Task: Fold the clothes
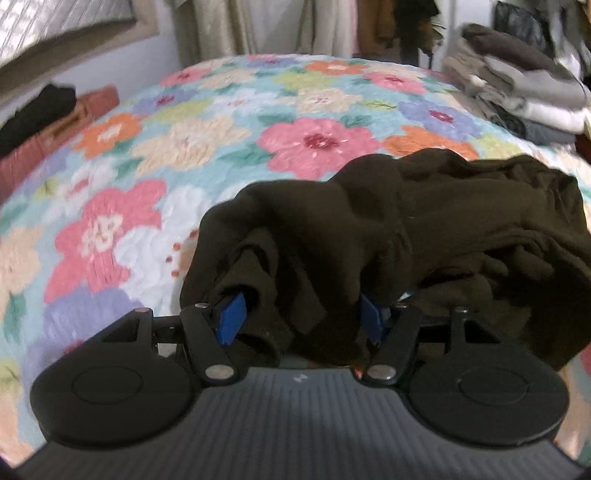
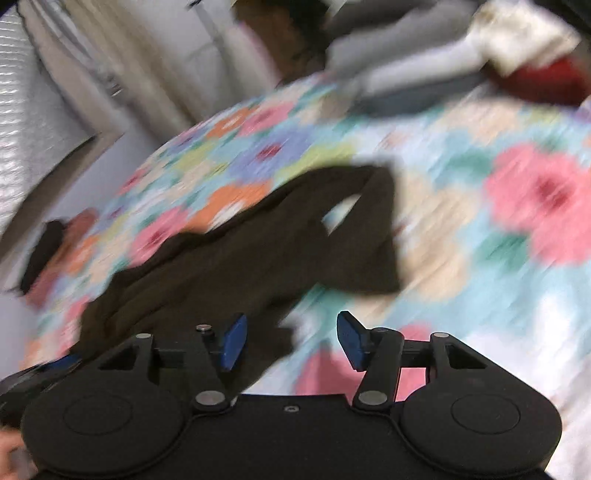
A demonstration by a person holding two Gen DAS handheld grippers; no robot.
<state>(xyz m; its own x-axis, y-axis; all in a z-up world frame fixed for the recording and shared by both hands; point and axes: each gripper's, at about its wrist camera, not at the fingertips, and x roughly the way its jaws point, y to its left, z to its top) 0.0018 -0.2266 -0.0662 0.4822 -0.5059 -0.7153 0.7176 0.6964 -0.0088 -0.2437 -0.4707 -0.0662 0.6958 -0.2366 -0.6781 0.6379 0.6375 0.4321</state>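
Right, dark brown garment [image 1: 424,229] lies bunched on the bed, soft knit-looking fabric, heavy rumpled folds, no clear outline in the left wrist view. Left gripper [image 1: 303,317] has its blue pads spread wide with cloth draped over and between them; the fingertips are buried in the folds, so I cannot tell whether anything is actually pinched. One blue pad [image 1: 232,317] shows at the left, flat and rectangular, the other mostly hidden under fabric.

Right gripper [image 2: 293,338] is released, blue pads apart with only bedspread showing between them, nothing held. Right view is heavily motion-blurred. Same garment [image 2: 229,266] there reads as a long dark strip running diagonally across the bed, with a sleeve-like flap bent off toward the right and a small gap of bedspread showing through at the bend. Its near end lies just beside the right gripper's left pad.

Bedspread [image 1: 177,147] is quilted, puffy, stitched texture, large flowers in pink, orange, cream and lilac on pale blue. Stack of folded clothes [image 1: 517,85] sits at the far right edge of the bed, grey, white and brown layers, well apart from the garment. Curtain [image 1: 229,26] hangs beyond the bed, beige, vertical pleats. Reddish-brown block with something black on it [image 1: 40,110] at far left, too blurred to identify.
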